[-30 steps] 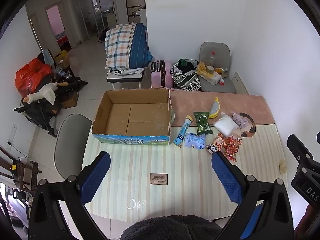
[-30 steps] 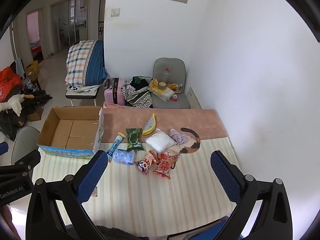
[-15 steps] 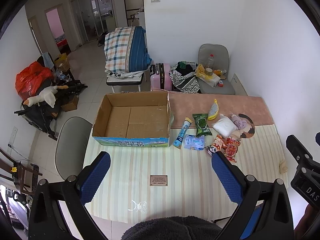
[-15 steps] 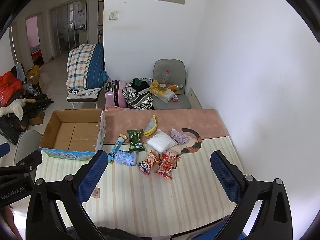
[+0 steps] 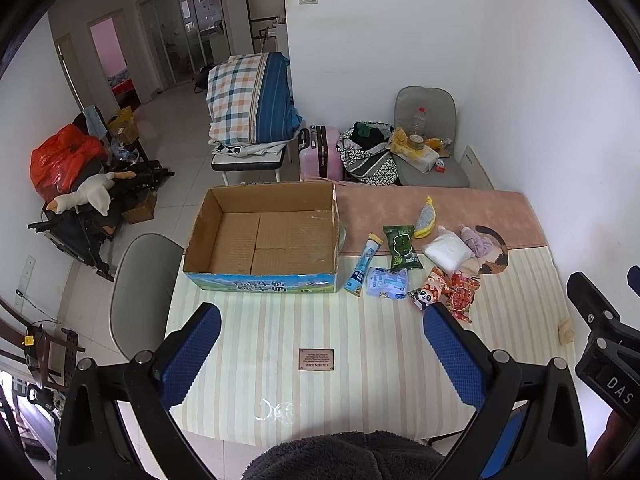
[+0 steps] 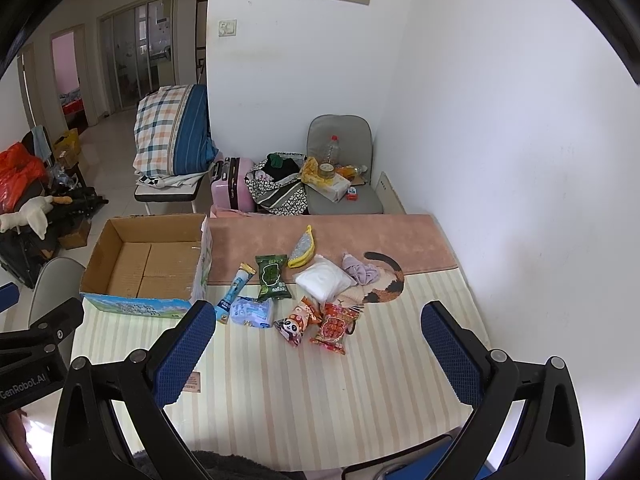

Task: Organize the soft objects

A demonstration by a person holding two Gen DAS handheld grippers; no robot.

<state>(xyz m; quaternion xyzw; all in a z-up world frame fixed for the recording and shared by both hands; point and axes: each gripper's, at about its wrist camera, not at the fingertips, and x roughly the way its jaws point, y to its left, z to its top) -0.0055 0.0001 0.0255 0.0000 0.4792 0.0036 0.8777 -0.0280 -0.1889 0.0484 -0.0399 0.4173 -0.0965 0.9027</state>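
Note:
An open, empty cardboard box (image 5: 260,236) (image 6: 148,264) stands on the table's left. Right of it lie several soft packets: a blue tube (image 5: 362,266), a green packet (image 5: 401,246) (image 6: 273,277), a pale blue tissue pack (image 5: 387,283) (image 6: 253,311), a yellow banana-shaped pouch (image 5: 425,218), a white bag (image 5: 447,249) (image 6: 323,281), a purple cloth (image 5: 476,241) (image 6: 360,271), a panda packet (image 6: 296,322) and a red packet (image 5: 462,298) (image 6: 334,325). My left gripper (image 5: 322,354) is open, high above the near table. My right gripper (image 6: 320,354) is open, high above the table's right side. Both are empty.
A striped cloth (image 5: 360,380) covers the table, with a pink mat (image 5: 440,208) at the far side. A grey chair (image 5: 136,280) stands at the table's left. Behind are a loaded chair (image 5: 428,152), a pink suitcase (image 5: 322,152) and bedding (image 5: 252,100).
Both grippers have risen and pulled back a little, so the table and objects look slightly smaller and lower. Nothing on the table has moved. Both grippers stay open.

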